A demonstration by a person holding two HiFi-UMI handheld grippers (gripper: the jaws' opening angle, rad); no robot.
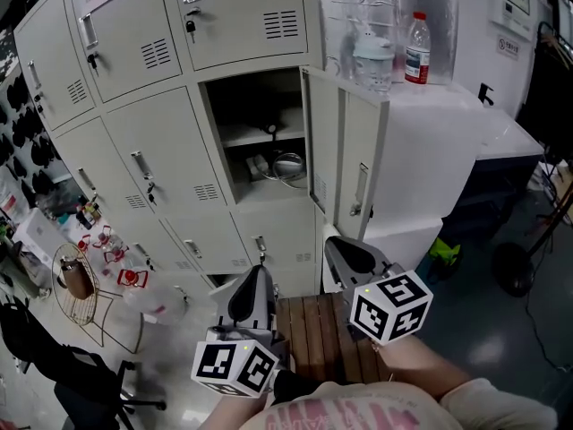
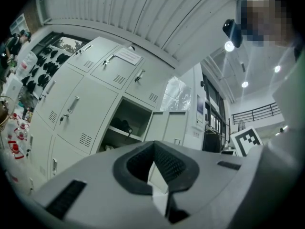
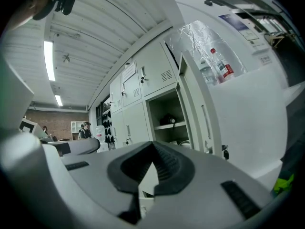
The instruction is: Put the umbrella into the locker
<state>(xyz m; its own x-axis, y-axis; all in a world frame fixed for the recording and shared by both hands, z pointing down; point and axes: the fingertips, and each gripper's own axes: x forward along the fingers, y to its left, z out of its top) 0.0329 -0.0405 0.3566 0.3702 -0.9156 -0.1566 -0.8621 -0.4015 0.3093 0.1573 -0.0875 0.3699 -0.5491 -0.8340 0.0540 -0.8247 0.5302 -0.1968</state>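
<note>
Umbrella (image 3: 167, 119), apparently the dark bundle, was seen already on the locker (image 1: 255, 97) upper shelf, ahead of both grippers. The left gripper (image 2: 153, 147) and right gripper (image 3: 153, 147) were closed and empty.

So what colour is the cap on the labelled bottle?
Red cap, clearest in the head view.

Two grippers (image 1: 256, 274) (image 1: 335, 245), two bottles (image 1: 416, 47) (image 1: 372, 61) (one red-capped), one open locker (image 1: 255, 106)
</note>
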